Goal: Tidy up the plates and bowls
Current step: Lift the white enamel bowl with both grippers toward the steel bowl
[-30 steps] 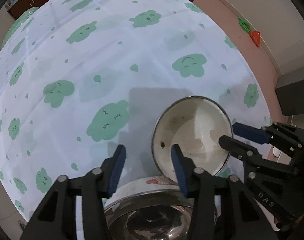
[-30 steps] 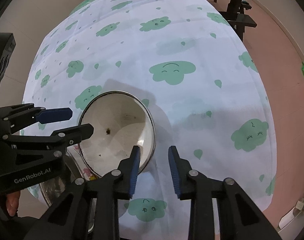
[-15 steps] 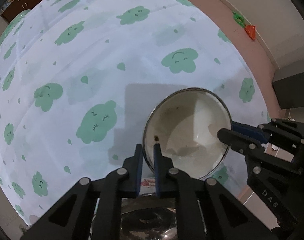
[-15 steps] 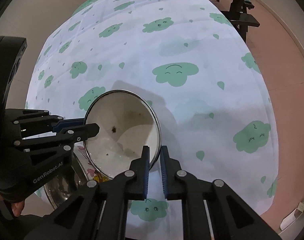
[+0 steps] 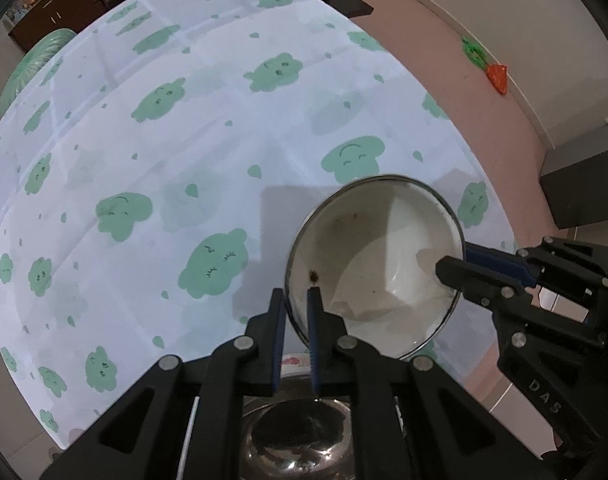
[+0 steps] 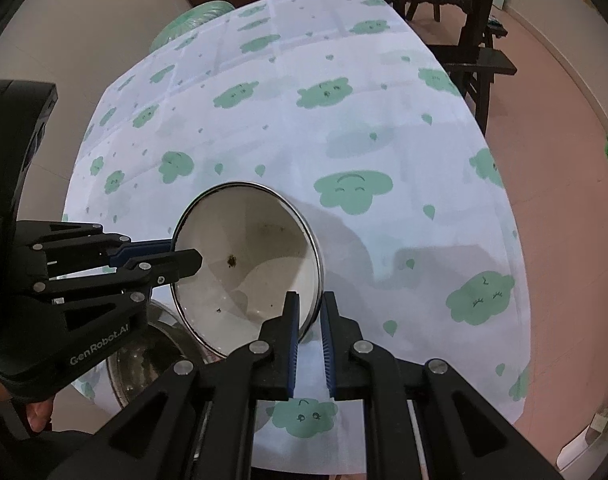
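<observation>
My left claw (image 5: 295,312) and right claw (image 6: 309,318) each pinch opposite rims of the white bowl (image 5: 377,264), held above the tablecloth (image 5: 184,140) near its near edge, over a metal bowl (image 5: 296,436).

The steel bowl (image 5: 300,436) at the bottom of the left wrist view is mostly covered by the left gripper (image 5: 296,320), so its rim cannot be followed. The printed dish (image 5: 292,361) above it shows only a sliver of pattern. In the right wrist view a hand (image 6: 38,414) is cut off at the lower left edge, and the specks inside the white bowl (image 6: 240,268) are too small to identify
</observation>
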{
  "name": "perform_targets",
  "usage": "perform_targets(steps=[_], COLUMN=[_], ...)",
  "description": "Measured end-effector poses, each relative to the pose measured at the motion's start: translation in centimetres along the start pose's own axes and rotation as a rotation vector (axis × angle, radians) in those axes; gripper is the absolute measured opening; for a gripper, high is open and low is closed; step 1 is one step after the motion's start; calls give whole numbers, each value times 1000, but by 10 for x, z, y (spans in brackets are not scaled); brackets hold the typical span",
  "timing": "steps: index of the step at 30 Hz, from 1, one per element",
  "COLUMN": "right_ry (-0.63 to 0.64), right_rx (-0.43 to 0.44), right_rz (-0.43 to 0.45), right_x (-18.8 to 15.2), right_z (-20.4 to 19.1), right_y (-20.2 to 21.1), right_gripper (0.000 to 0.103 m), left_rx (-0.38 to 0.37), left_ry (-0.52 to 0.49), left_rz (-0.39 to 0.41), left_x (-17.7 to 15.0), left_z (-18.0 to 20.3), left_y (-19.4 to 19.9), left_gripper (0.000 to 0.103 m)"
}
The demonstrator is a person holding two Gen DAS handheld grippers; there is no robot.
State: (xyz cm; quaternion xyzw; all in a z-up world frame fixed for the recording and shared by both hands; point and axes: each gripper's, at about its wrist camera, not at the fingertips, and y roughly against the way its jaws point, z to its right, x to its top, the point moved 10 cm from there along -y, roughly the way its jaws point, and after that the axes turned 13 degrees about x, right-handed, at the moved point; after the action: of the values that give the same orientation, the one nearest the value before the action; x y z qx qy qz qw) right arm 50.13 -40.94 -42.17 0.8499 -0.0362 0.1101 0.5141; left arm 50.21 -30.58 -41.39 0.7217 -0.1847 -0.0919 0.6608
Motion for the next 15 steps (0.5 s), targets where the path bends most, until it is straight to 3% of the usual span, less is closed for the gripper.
perform_targets(steps=[15], right_ry=[56], right_rx=[6], right_rz=[6], right_x=[-1], right_z=[-31], right_y=[12], right_gripper=[12], left_rx=[15], left_ry=[33], left_rz=[26], left_x=[-7], left_z=[-13], left_y=[25], left_gripper=[7])
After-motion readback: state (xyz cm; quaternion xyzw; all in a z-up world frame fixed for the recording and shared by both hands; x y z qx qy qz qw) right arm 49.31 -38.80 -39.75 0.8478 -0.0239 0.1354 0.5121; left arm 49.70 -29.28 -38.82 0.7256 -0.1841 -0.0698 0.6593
